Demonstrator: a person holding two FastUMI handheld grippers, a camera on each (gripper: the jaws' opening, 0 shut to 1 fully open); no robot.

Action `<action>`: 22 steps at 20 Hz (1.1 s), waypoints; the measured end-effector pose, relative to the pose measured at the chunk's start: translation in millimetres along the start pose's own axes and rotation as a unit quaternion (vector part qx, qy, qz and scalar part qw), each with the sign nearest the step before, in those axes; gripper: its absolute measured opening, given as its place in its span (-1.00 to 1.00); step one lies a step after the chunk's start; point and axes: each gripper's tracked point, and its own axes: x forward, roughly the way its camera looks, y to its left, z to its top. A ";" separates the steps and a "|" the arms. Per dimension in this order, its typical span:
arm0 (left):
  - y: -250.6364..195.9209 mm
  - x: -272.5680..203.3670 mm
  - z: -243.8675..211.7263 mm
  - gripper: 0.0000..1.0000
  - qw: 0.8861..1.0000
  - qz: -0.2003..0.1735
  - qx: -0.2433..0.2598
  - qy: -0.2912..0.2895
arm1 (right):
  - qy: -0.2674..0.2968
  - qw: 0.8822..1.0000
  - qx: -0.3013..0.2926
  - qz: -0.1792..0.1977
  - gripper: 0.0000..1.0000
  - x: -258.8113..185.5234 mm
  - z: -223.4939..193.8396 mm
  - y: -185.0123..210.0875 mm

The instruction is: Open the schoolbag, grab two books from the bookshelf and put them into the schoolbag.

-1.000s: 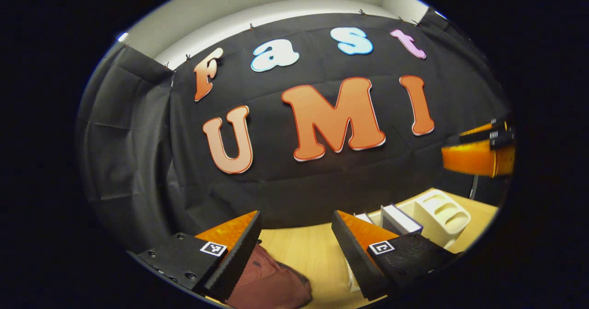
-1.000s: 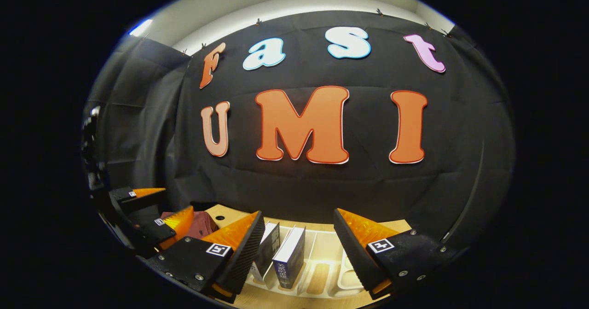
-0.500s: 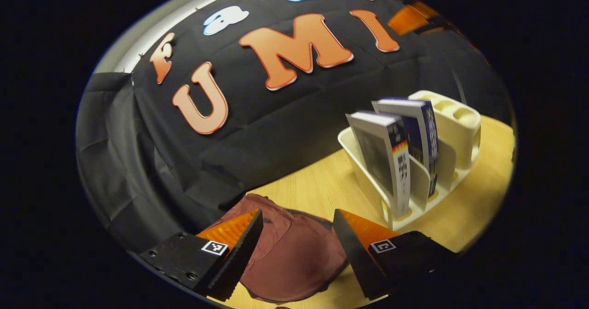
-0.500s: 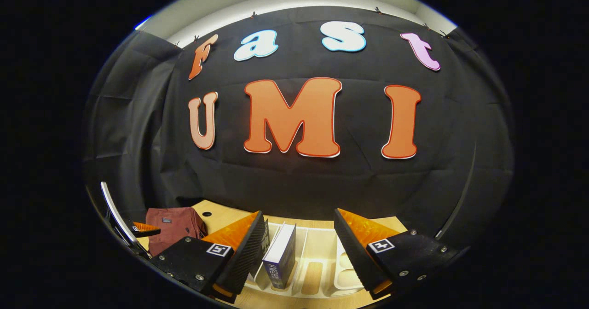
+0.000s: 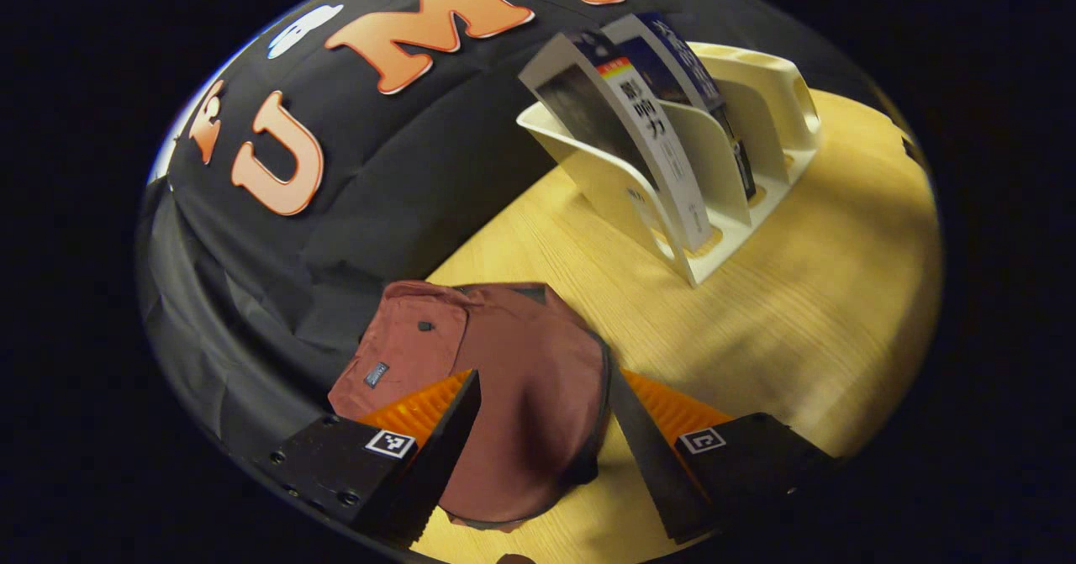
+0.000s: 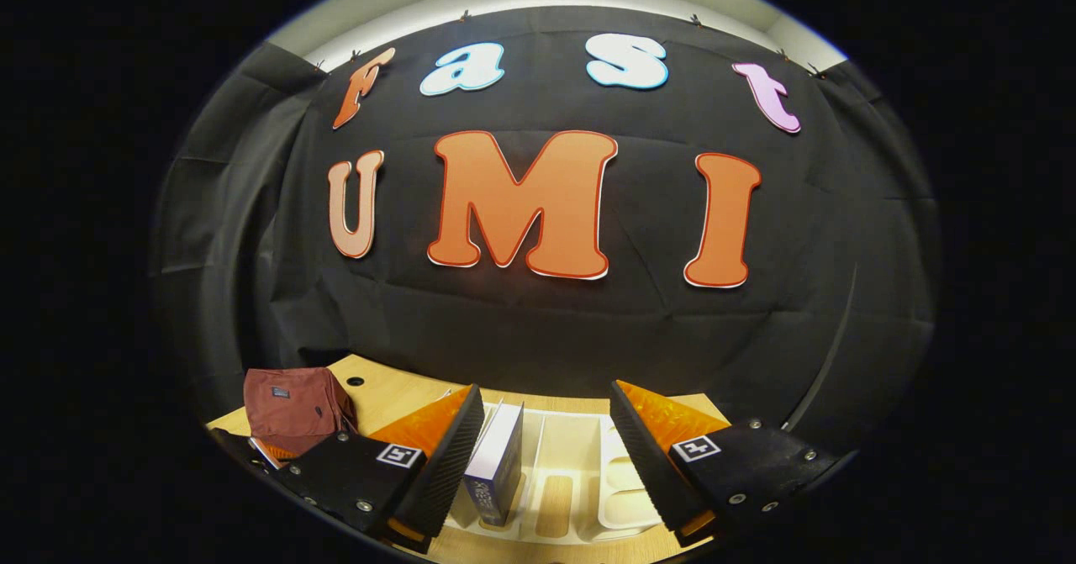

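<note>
**Wooden tabletop in play, left hand dropping onto the bag**

Tipped down hard in the left gripper view: left gripper [image 5: 538,429], fingers spread wide and holding nothing, now straddling the maroon schoolbag [image 5: 504,379], a second ago barely in shot. Looks like the opening step, bag closed as far as can be told. Further back, bookshelf [image 5: 731,169] with two books [image 5: 656,135] upright in its slots. Right gripper [image 6: 546,455], also apart and empty, hovering over the rack, nudged slightly sideways above the blue book [image 6: 496,471].
</note>
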 end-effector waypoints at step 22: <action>74.3 15.9 6.9 0.83 0.978 0.187 0.095 -0.017 | 0.023 1.000 -0.010 0.001 0.84 -4.9 -15.9 9.0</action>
